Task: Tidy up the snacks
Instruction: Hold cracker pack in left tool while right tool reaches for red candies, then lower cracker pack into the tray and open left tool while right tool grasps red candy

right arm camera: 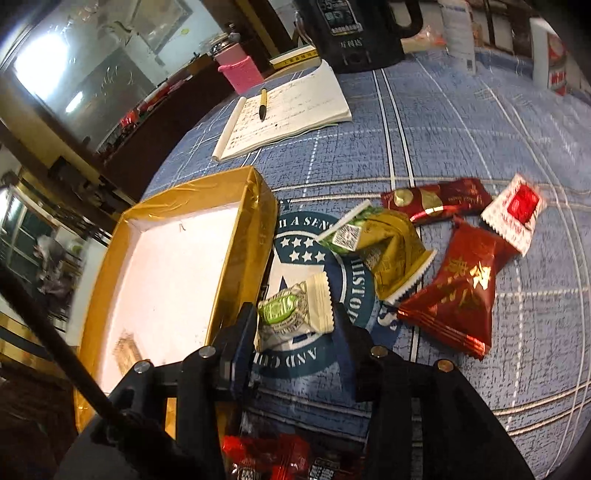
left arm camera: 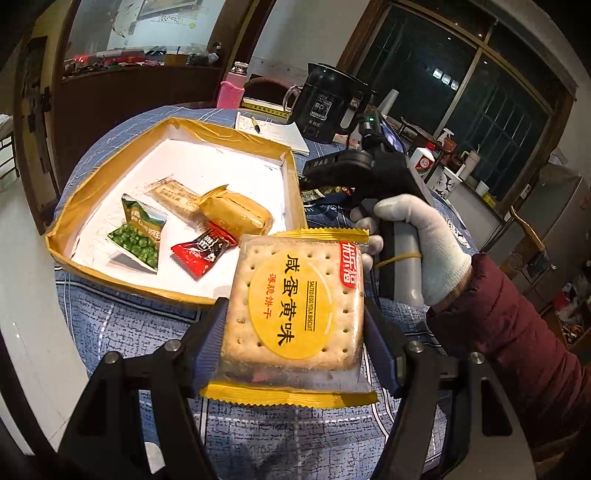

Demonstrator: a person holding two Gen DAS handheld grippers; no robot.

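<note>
My left gripper point(left arm camera: 295, 332) is shut on a square salted egg yolk biscuit packet point(left arm camera: 295, 295), held above the blue tablecloth just in front of the gold-edged tray point(left arm camera: 177, 125). The tray holds a green pea packet point(left arm camera: 138, 236), a red packet point(left arm camera: 203, 251), a yellow cake packet point(left arm camera: 236, 214) and a pale packet point(left arm camera: 173, 195). My right gripper point(right arm camera: 293, 332) stands open beside the tray's wall point(right arm camera: 255, 221), with a small white-and-green snack point(right arm camera: 291, 317) lying between its fingers on the cloth. In the left wrist view, a gloved hand point(left arm camera: 417, 236) holds that gripper.
Loose snacks lie right of the tray: a gold packet point(right arm camera: 395, 251), red packets point(right arm camera: 454, 295) point(right arm camera: 436, 199) and a white-and-red one point(right arm camera: 513, 214). Behind are a notebook with a pen point(right arm camera: 288, 114), a black kettle point(right arm camera: 351, 33) and a pink bottle point(right arm camera: 240, 74).
</note>
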